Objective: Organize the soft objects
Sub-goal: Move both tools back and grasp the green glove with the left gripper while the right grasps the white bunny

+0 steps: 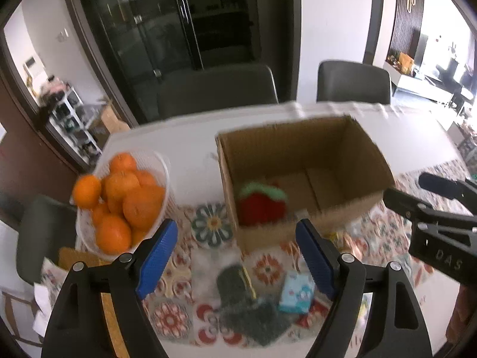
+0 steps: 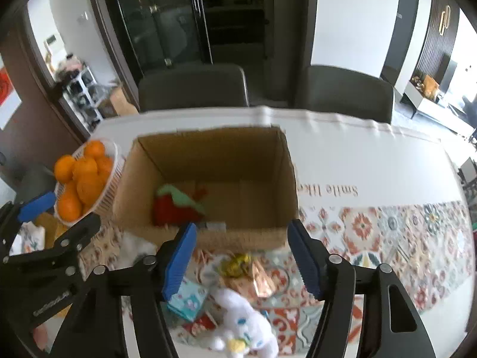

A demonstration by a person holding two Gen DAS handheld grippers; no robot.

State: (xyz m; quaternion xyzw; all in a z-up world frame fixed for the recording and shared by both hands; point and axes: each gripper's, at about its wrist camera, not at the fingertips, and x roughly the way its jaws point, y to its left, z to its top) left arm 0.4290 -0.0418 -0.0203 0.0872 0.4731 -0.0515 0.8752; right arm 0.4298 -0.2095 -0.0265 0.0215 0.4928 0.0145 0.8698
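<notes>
Both views blurred. Left tool [image 1: 237,255], blue-padded, lower centre of the left wrist view, spread wide apart, nothing between the pads, above the patterned floral cloth [image 1: 268,268] on the desk [image 1: 179,137]. Right tool [image 2: 241,256] lower centre of the right wrist view, likewise released, nothing gripped.

Open brown cardboard box [image 1: 298,161] at frame centre, upright on the desk. Inside it, at its near left corner, a red plush strawberry with green top [image 1: 261,204]; the same toy shows left of centre in the box in the right view [image 2: 179,207].

Soft things outside the box, on the cloth in front of it: dark green scrubby sponge with a yellow edge [image 1: 238,282] and a light blue printed soft packet [image 1: 298,294], both low in the left view, between the left tool's pads. The white plush toy with coloured spots [image 2: 247,322] lies at the bottom centre of the right view, just beside the blue packet. A small yellowish crumpled item [image 2: 237,264] sits near the box front; can't tell what it is.

White slatted basket [image 1: 162,167] of oranges [image 1: 128,205] at left, just beside the box. Two grey chairs [image 1: 217,89] behind the desk, top centre.
</notes>
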